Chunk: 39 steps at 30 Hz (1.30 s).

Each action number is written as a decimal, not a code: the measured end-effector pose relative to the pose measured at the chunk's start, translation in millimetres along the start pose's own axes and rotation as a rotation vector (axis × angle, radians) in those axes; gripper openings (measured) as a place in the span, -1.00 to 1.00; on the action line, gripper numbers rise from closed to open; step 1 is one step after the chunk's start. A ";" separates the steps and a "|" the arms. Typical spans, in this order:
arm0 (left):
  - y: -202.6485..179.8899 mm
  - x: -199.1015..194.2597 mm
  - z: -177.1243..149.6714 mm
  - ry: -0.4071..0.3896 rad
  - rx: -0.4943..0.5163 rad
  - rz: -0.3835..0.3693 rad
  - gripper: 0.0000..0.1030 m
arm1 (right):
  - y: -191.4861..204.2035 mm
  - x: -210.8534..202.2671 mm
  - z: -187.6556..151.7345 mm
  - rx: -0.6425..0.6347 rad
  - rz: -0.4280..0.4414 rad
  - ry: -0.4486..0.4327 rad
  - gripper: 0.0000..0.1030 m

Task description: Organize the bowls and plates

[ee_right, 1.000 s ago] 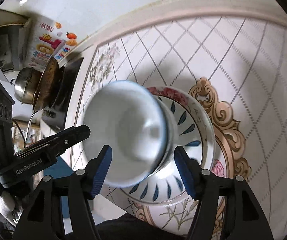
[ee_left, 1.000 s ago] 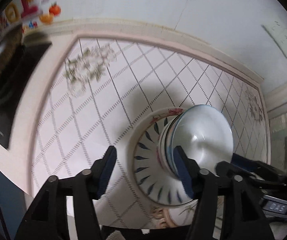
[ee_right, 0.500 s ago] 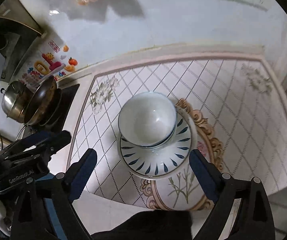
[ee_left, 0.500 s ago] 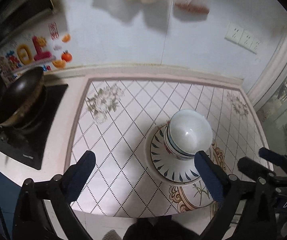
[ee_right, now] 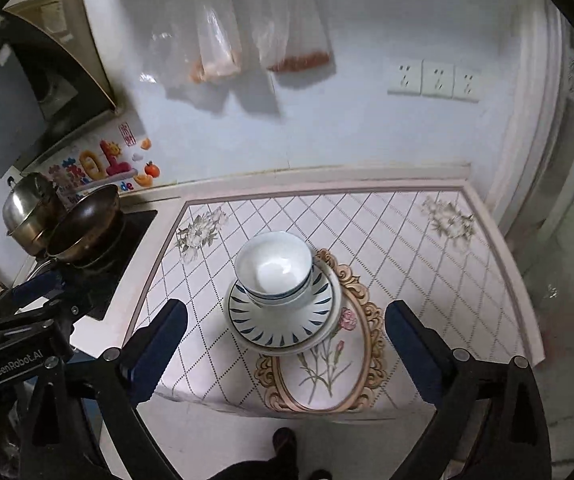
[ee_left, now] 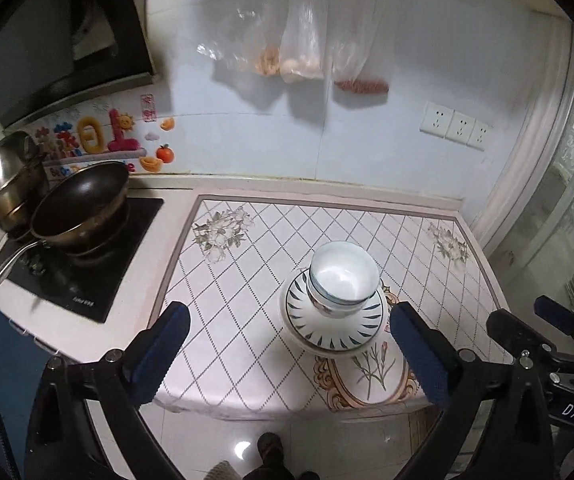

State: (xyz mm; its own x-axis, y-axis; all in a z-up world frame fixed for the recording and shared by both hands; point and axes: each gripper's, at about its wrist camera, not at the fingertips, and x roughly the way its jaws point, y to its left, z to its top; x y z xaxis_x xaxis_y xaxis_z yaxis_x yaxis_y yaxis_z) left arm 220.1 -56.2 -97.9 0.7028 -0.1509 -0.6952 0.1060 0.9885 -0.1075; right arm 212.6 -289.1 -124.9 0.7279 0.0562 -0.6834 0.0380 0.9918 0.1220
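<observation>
A stack of white bowls (ee_left: 343,276) (ee_right: 273,264) with blue rims stands on a plate with blue dashes (ee_left: 327,330) (ee_right: 279,330). That plate lies on a larger white plate (ee_right: 337,316). The pile sits near the front of the patterned counter mat (ee_left: 247,280) (ee_right: 407,260). My left gripper (ee_left: 289,308) is open, high above and in front of the pile, with nothing between its fingers. My right gripper (ee_right: 285,307) hangs likewise over the counter's front edge, its jaws still opening and empty. Each gripper shows at the edge of the other's view.
A dark wok (ee_left: 81,208) (ee_right: 87,220) sits on a black hob (ee_left: 87,272) at the left, a steel pot (ee_left: 7,180) behind it. Plastic bags (ee_left: 299,40) hang on the wall, sockets (ee_left: 455,124) at right. The floor and a person's shoe (ee_left: 269,446) lie below.
Both grippers let go of the bowl stack, opened wide, and pulled back and up from it. The bowls and plates stay on the counter, now seen small from farther off.
</observation>
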 end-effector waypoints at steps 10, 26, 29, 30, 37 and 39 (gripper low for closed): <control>-9.0 -50.3 -36.5 -0.011 -0.012 0.063 0.99 | -6.6 -70.2 -36.8 -0.040 0.006 -0.025 0.98; 6.5 -115.1 -67.6 -0.070 0.041 0.067 0.99 | 9.5 -134.4 -76.2 -0.006 -0.039 -0.096 1.00; 8.4 -121.8 -72.6 -0.074 0.045 0.063 0.99 | 13.5 -140.0 -81.9 -0.002 -0.036 -0.095 1.00; 8.5 -123.3 -74.6 -0.075 0.048 0.067 0.99 | 14.7 -141.9 -84.2 0.000 -0.035 -0.094 1.00; 8.3 -127.8 -81.7 -0.079 0.050 0.063 0.99 | 21.1 -155.4 -93.8 -0.004 -0.052 -0.115 1.00; 8.3 -128.5 -83.3 -0.075 0.050 0.062 0.99 | 21.5 -157.3 -94.6 -0.004 -0.058 -0.119 1.00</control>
State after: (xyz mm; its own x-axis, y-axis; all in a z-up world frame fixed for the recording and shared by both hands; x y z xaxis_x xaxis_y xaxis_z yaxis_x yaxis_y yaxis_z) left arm 72.1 -28.7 -68.7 0.7596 -0.0911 -0.6440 0.0948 0.9951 -0.0289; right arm 34.2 -265.7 -82.9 0.8006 -0.0153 -0.5990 0.0802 0.9934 0.0818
